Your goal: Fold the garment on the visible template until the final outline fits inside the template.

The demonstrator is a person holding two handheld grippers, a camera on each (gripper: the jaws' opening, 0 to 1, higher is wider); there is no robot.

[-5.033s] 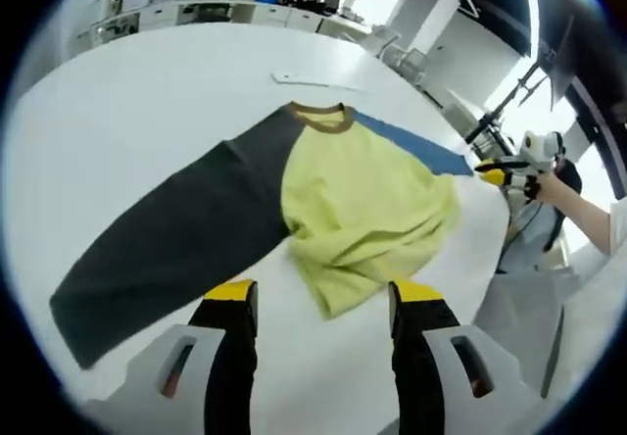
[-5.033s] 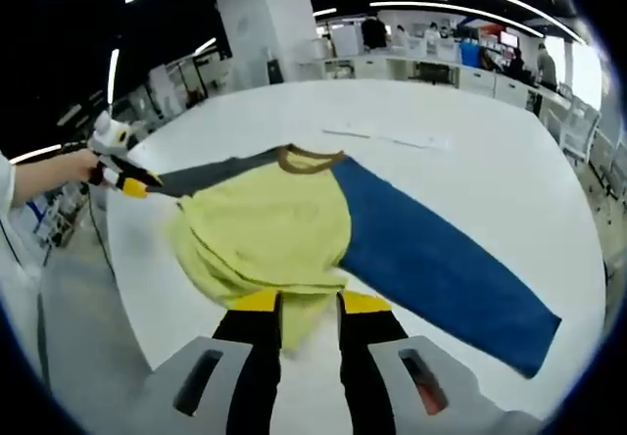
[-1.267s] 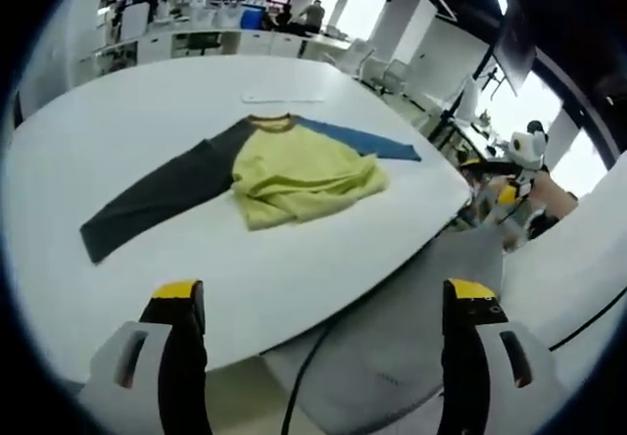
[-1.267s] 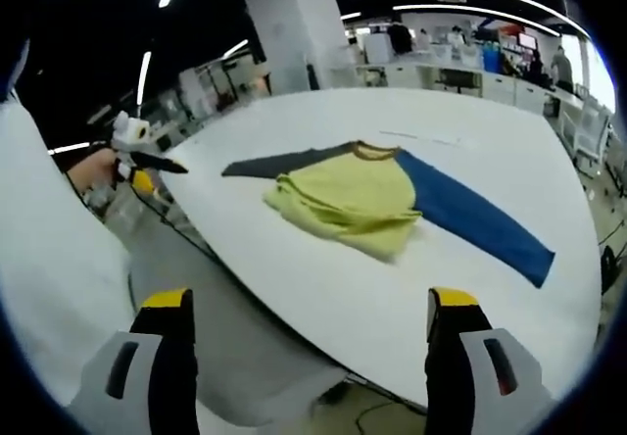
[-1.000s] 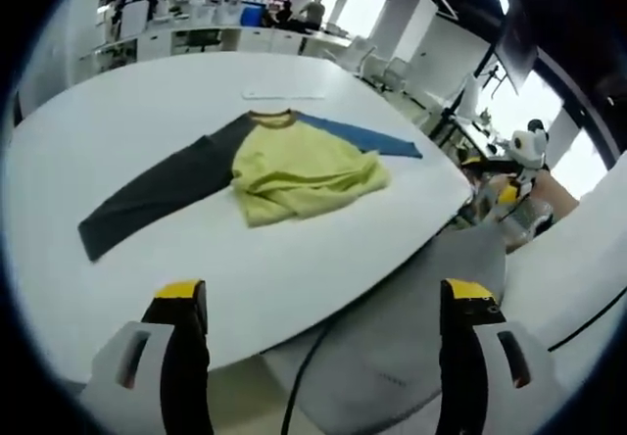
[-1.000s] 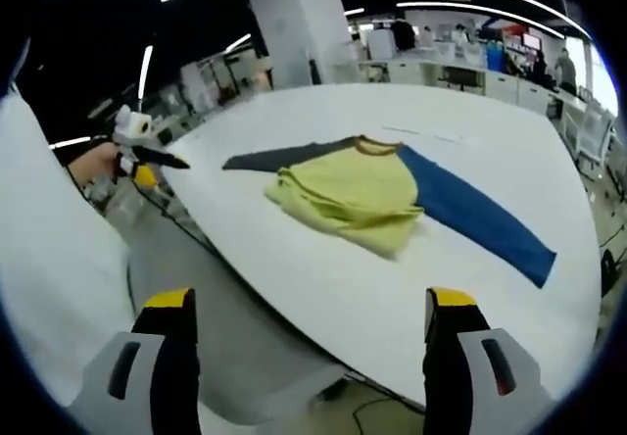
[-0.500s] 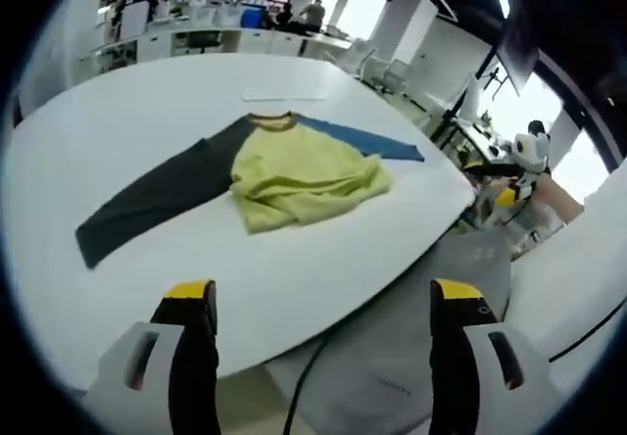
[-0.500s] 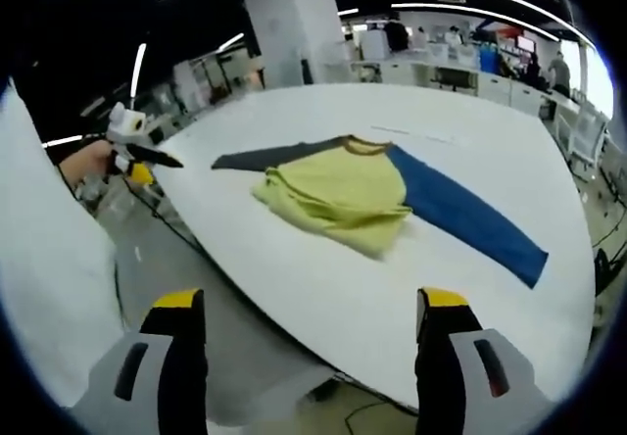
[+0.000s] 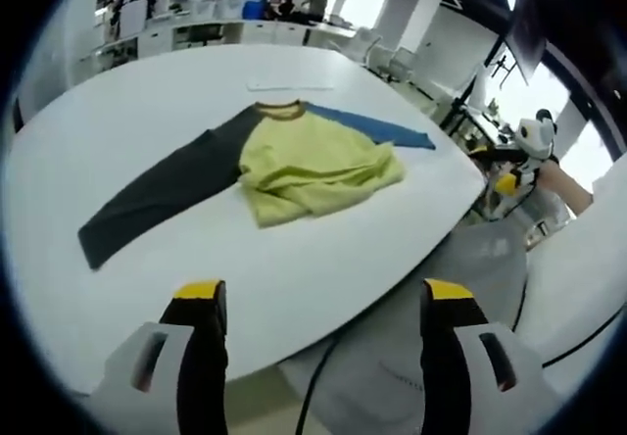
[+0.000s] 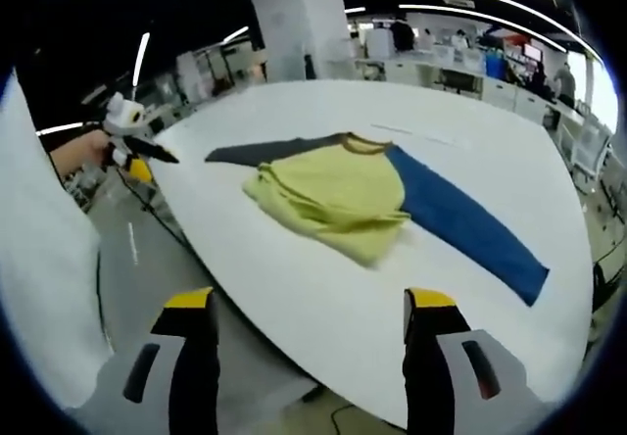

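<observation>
I hold my left gripper (image 9: 318, 303) and right gripper (image 10: 309, 313) back off the white table's (image 9: 118, 121) near edge, both jaws spread wide, gripping nothing. The raglan shirt (image 9: 294, 161) lies mid-table, its yellow body bunched, sleeves outstretched.

Both hand-held grippers (image 9: 318, 332) (image 10: 309, 342) wide apart
</observation>
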